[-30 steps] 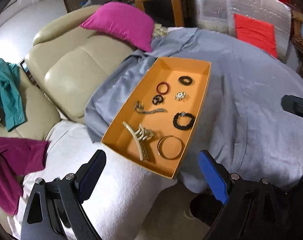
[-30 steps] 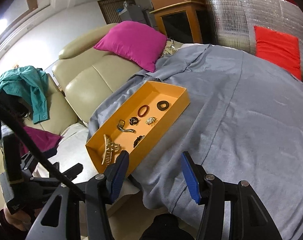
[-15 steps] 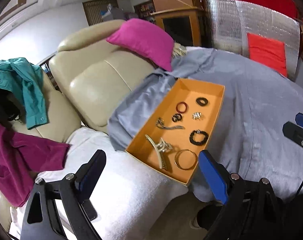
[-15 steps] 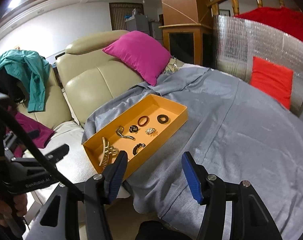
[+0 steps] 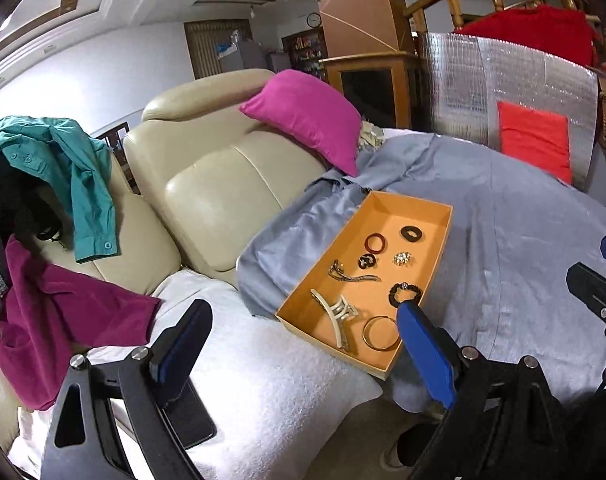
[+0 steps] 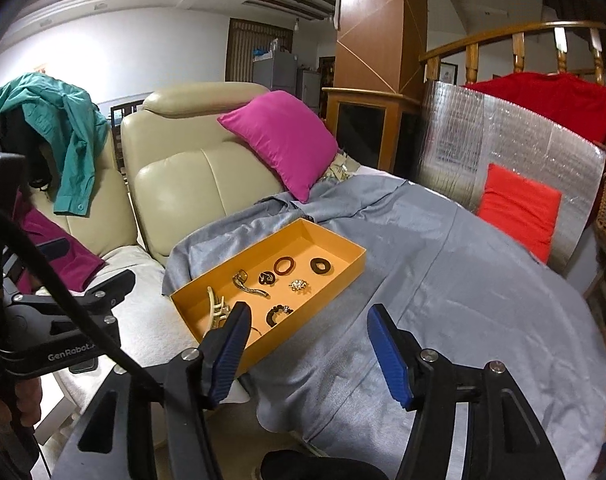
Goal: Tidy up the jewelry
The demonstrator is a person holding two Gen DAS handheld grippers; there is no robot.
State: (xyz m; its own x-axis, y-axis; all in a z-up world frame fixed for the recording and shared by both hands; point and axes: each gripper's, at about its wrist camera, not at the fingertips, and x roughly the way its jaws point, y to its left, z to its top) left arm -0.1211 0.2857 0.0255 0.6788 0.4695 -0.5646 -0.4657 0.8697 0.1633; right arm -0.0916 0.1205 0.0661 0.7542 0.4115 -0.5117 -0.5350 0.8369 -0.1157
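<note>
An orange tray [image 5: 443,224] [image 6: 355,258] lies on a grey sheet over a sofa. It holds a cream hair claw [image 5: 337,314] [image 6: 214,307], a gold bangle [image 5: 379,334], a black beaded bracelet [image 5: 405,292] [image 6: 277,314], a red ring [image 5: 375,243] [image 6: 283,265], a black ring [image 5: 411,233] [image 6: 320,265], a brooch [image 5: 403,258] [image 6: 300,285] and a metal clip [image 5: 349,274] [image 6: 249,286]. My left gripper [image 5: 303,352] is open and empty, short of the tray. My right gripper [image 6: 307,356] is open and empty, near the tray's front edge.
A magenta pillow [image 5: 307,118] [image 6: 281,142] leans on the beige sofa back [image 5: 219,200]. A teal shirt [image 5: 75,168] and a magenta garment [image 5: 63,312] hang at the left. A white towel [image 5: 271,392] covers the seat. A red cushion [image 6: 519,210] leans on a silver panel.
Both grippers have tilted up and drawn back, so the tray sits lower and smaller in both views and more of the room shows. The jewelry has not moved.
</note>
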